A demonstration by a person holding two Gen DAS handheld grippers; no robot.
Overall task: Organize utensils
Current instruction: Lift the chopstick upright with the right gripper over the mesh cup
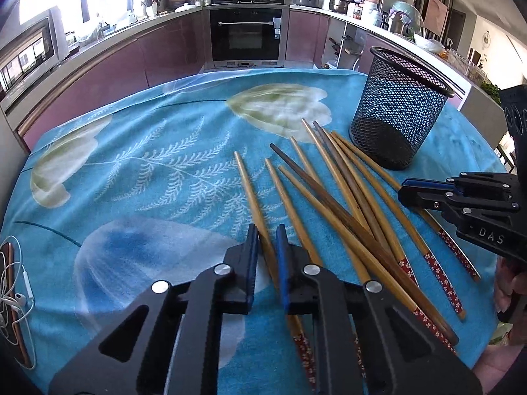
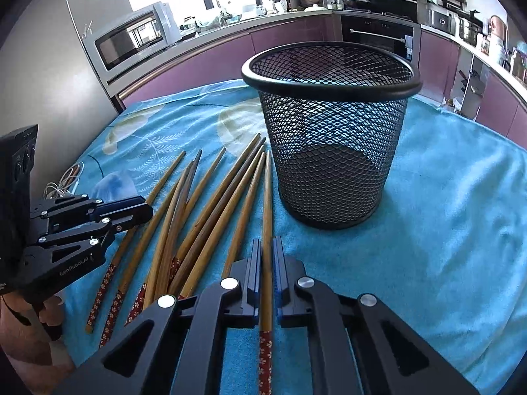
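Several wooden chopsticks [image 1: 332,194] with red flowered ends lie fanned on the blue floral cloth; they also show in the right wrist view [image 2: 210,204]. A black mesh cup [image 1: 400,112] stands upright and empty just behind them, also in the right wrist view [image 2: 331,131]. My left gripper [image 1: 266,233] is closed around the leftmost chopstick [image 1: 250,191], low on the cloth. My right gripper [image 2: 267,245] is closed around the rightmost chopstick [image 2: 267,204], in front of the cup. The right gripper also shows in the left wrist view [image 1: 408,189], and the left gripper in the right wrist view [image 2: 145,209].
A phone with white earphones [image 1: 14,296] lies at the table's left edge. The blue cloth [image 1: 148,164] covers the whole table. Kitchen counters, an oven [image 1: 245,33] and a microwave [image 2: 131,41] stand beyond the table's far edge.
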